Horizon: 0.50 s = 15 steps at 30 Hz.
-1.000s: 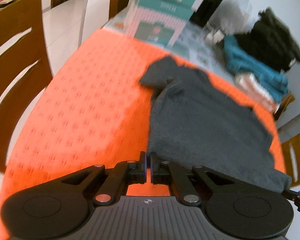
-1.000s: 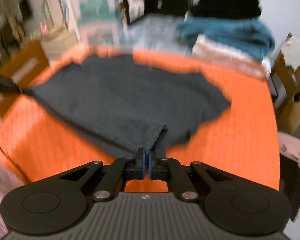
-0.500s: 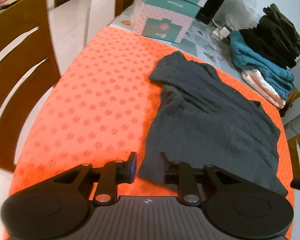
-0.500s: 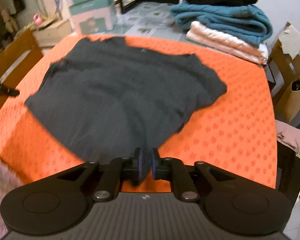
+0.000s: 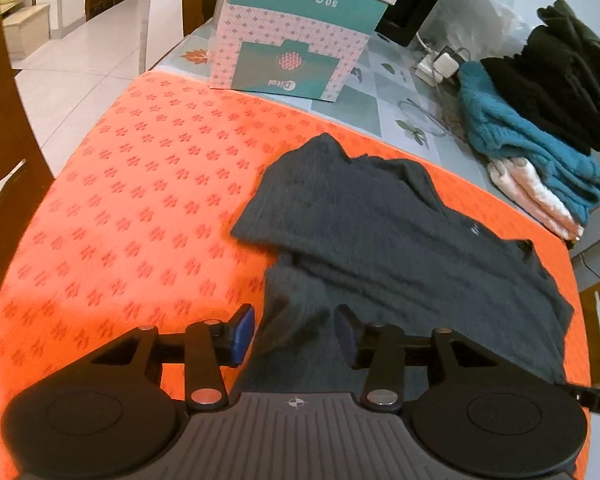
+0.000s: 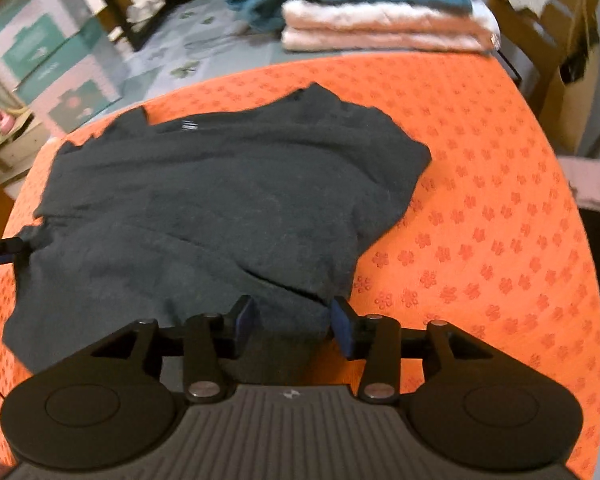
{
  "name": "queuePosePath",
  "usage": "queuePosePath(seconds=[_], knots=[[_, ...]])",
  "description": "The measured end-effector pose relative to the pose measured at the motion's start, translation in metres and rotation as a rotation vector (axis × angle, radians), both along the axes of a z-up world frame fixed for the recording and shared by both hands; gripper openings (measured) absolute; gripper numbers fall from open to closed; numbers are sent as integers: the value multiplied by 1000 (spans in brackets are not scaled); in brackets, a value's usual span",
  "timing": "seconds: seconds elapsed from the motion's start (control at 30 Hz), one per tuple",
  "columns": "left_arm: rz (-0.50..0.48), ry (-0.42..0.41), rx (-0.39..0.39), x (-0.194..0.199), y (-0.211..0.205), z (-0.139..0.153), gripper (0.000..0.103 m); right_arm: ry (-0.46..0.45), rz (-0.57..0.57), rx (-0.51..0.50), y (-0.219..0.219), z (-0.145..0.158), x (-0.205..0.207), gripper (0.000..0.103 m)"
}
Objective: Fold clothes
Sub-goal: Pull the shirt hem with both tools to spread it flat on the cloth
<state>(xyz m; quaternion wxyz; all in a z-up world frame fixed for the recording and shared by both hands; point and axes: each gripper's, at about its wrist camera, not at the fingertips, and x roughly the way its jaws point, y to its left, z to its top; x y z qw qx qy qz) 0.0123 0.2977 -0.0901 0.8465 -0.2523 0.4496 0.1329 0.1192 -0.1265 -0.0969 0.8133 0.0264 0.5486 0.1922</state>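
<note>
A dark grey T-shirt (image 5: 400, 240) (image 6: 220, 208) lies spread on the orange patterned cloth (image 5: 132, 200) (image 6: 480, 220), its sleeves pointing out to both sides. My left gripper (image 5: 294, 334) stands open over the shirt's near hem corner, the fabric lying loose between its blue pads. My right gripper (image 6: 294, 322) is open too, above the hem's other corner, with cloth under the gap but not pinched. In the right wrist view the left gripper's tip (image 6: 0, 250) shows at the far left edge.
Teal and pink cardboard boxes (image 5: 292, 32) (image 6: 48, 56) stand at the table's far end. A stack of folded clothes (image 5: 540, 128) (image 6: 380, 12), teal, pink and black, sits beyond the shirt. Wooden chairs (image 5: 4, 128) flank the table; a charger and cable (image 5: 436, 64) lie nearby.
Both grippers were shut on the shirt's hem a second ago and have opened, letting the hem drop flat. Both cameras have moved closer and lower over the shirt.
</note>
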Motion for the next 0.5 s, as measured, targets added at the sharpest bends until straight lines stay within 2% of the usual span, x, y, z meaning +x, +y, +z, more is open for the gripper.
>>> queuePosePath(seconds=[0.07, 0.1, 0.23, 0.5], knots=[[-2, -9, -7, 3, 0, -2, 6, 9, -10, 3, 1, -2, 2, 27], [-3, -14, -12, 4, 0, -3, 6, 8, -11, 6, 2, -2, 2, 11], [-13, -80, -2, -14, -6, 16, 5, -54, -7, 36, -1, 24, -13, 8], [24, -171, -18, -89, -8, 63, 5, -196, 11, 104, -17, 87, -71, 8]])
